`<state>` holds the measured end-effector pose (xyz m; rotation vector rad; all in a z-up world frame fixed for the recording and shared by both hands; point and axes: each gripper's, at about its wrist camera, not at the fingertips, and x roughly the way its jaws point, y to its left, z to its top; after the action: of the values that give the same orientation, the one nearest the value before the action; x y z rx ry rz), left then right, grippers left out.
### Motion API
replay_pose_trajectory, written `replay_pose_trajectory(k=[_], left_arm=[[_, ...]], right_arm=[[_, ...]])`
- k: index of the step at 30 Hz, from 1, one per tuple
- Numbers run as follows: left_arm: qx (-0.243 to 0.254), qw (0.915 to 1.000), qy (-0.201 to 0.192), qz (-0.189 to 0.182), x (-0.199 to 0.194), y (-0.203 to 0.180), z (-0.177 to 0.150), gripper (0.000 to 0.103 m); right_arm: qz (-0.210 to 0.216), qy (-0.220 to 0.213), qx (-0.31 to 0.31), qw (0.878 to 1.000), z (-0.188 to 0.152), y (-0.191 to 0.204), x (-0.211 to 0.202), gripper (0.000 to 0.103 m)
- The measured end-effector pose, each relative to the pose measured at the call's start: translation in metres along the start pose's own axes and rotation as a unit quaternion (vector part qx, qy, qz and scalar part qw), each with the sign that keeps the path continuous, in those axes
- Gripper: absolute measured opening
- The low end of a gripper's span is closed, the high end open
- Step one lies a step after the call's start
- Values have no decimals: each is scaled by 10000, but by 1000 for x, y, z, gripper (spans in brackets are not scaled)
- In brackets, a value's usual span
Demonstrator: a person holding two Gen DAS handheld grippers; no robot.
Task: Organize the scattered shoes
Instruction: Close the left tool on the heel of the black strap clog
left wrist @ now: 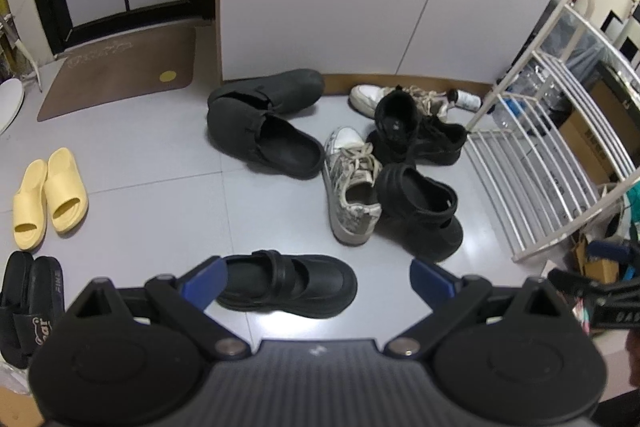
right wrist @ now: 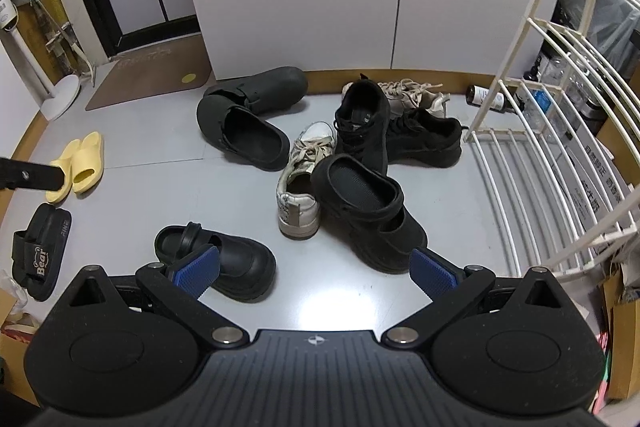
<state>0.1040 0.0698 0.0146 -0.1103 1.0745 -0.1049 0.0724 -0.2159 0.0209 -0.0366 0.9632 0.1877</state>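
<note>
your left gripper (left wrist: 314, 279) and right gripper (right wrist: 314, 269) both hung spread and empty above bare floor (right wrist: 120, 179), the black strap shoe (left wrist: 292, 283) nearest, the white rack (right wrist: 540, 179) edging the right.

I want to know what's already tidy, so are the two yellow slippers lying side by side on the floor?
Yes, the yellow slippers lie side by side on the grey floor, apart from the jumbled pile of shoes near the rack.

The far white lace-up sneaker (right wrist: 404, 91) is half hidden behind the black lace-up sneaker (right wrist: 362, 119). The small dark bottle's (right wrist: 486, 98) label is too small to read.
</note>
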Motion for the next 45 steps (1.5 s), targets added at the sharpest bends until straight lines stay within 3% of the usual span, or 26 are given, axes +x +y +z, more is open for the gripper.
replay_pose_trajectory(k=[8,13,17,19,23,28,32,37,42,45], left_arm=[[328,9983,420,246,53,13,1,98],[321,9938,911,542,87,25,-5,94],[290,9944,939,386,90,25,-5,94],[342,9942,948,372,92,22,-4,94],[522,9933,972,351,97,12,1,94],[1054,9908,804,277,103,-10,7,97],[832,9927,807,329,127,-12,11,97],[464,9955,673,471,168,5,19,97],[271,9930,994,582,208,22,12,94],[-36,9920,1105,604,216,31,1,94]], right_arm=[[58,151,-104,9998,8,-2,10,103],[107,159,-486,9986,11,-5,18,103],[-132,-124,-1117,9936,15,-2,24,103],[-141,-64,-1308,9913,15,-2,30,103],[314,383,-800,9956,16,-11,36,103],[504,96,-765,9958,24,-10,21,103],[642,57,-759,9950,29,-10,29,103],[770,300,-664,9944,28,-21,83,103],[944,713,-276,9926,20,-45,143,98],[964,909,-13,9912,14,-59,157,98]])
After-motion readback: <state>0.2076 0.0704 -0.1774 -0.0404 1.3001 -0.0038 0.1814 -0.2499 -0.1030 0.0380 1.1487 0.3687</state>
